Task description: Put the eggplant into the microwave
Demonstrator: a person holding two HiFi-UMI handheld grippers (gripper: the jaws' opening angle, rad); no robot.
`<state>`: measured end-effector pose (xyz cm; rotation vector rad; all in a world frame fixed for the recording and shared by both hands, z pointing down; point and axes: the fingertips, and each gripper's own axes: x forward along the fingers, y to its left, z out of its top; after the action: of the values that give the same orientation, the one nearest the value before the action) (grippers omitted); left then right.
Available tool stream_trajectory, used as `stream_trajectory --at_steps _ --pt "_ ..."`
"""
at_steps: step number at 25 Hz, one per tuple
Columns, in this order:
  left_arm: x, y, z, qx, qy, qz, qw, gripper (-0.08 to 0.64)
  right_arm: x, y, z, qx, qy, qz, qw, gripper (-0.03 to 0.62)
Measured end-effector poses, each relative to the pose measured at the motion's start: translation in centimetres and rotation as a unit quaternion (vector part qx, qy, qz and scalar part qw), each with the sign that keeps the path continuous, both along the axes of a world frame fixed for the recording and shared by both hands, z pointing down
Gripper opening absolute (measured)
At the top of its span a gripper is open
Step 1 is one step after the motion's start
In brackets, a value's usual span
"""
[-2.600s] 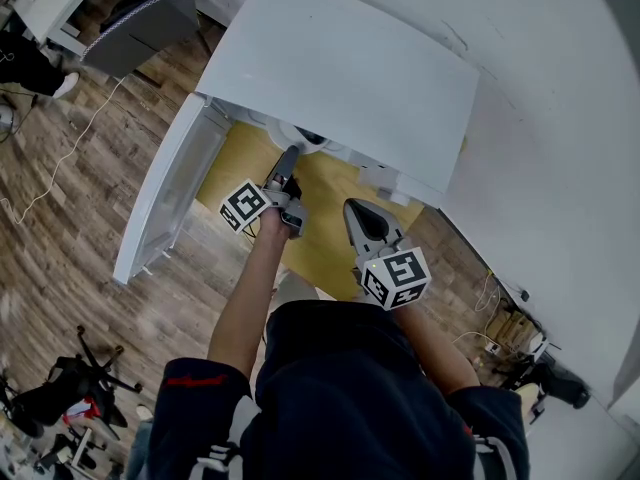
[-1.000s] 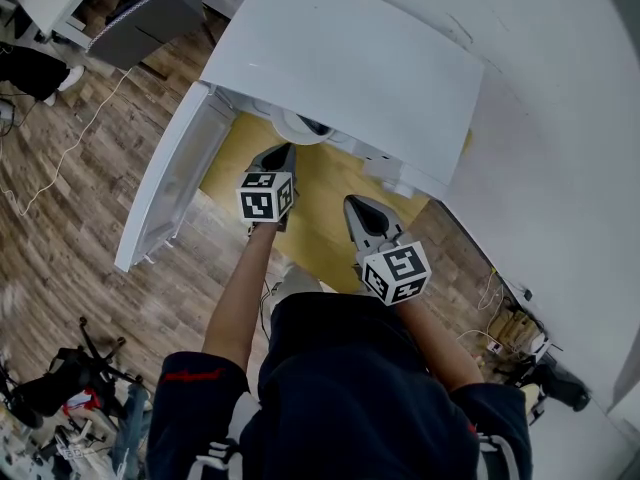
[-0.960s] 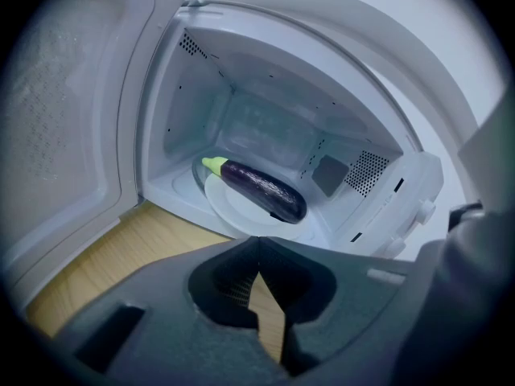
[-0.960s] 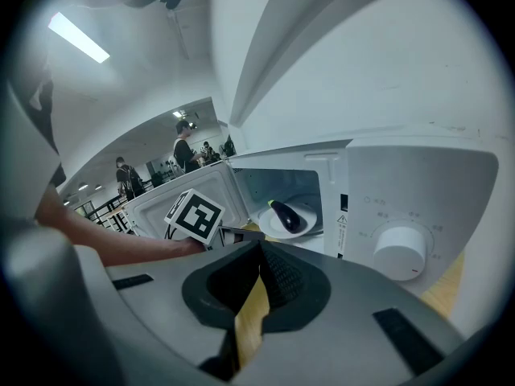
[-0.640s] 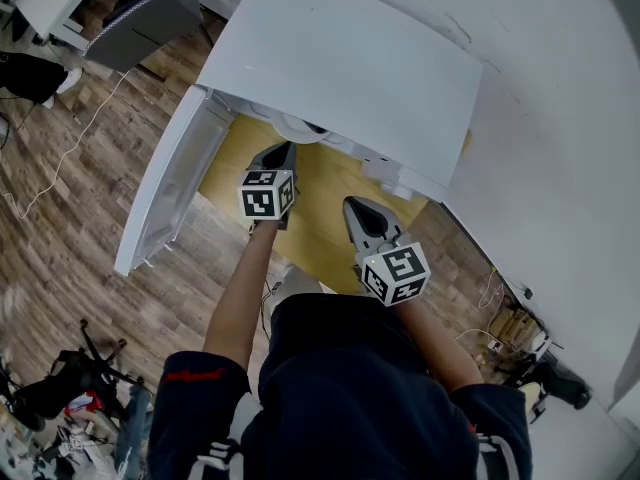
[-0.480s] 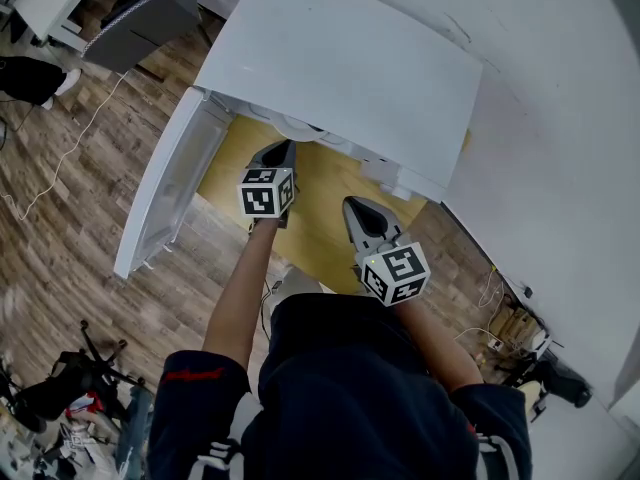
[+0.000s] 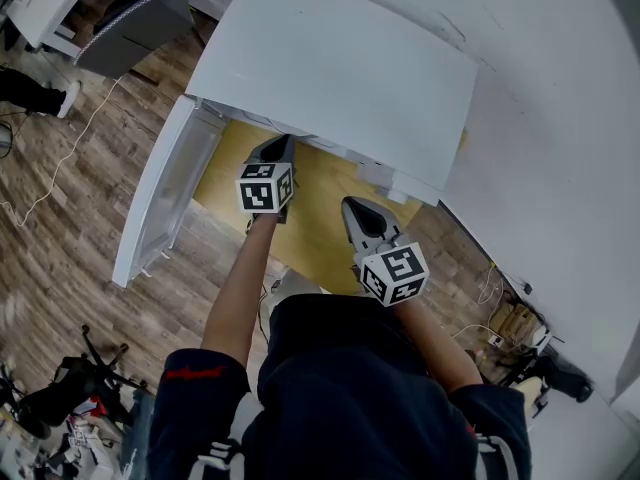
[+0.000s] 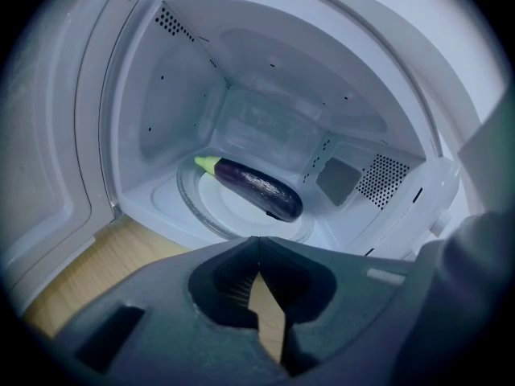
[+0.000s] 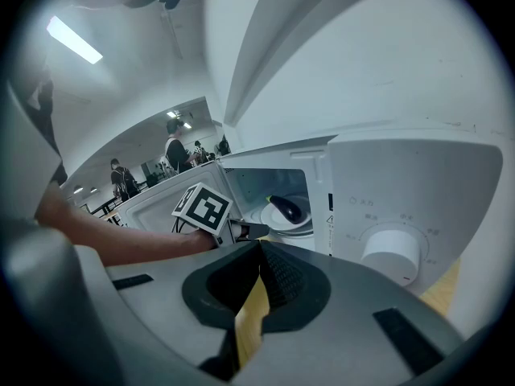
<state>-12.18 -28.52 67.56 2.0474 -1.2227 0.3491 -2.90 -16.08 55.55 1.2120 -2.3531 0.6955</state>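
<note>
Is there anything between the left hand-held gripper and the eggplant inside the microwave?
Nothing visible. The door stands open, and the eggplant lies in plain sight on the glass turntable, just past the left hand-held gripper with its shut, empty jaws.

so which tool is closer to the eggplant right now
Left. The left tool is at the open doorway of the microwave, just in front of the eggplant on the turntable; the right tool is farther out, facing the control dial.

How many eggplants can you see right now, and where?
1. The eggplant lies on the glass turntable inside the open microwave. No other shows, though one could be hidden outside these views.
</note>
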Motion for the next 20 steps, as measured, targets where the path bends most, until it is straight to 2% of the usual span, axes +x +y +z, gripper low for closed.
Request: stream_trajectory --at_steps 10,20 --pt "0.3 -0.6 0.0 0.001 0.003 -0.002 1.0 0.015 -0.3 -0.1 0.3 -0.005 0.0 -0.005 1.0 0.012" --pt "-0.5 0.4 0.1 -0.001 -0.013 -0.005 0.9999 0.015 -0.3 -0.2 0.0 0.002 -0.004 -0.008 1.0 0.012"
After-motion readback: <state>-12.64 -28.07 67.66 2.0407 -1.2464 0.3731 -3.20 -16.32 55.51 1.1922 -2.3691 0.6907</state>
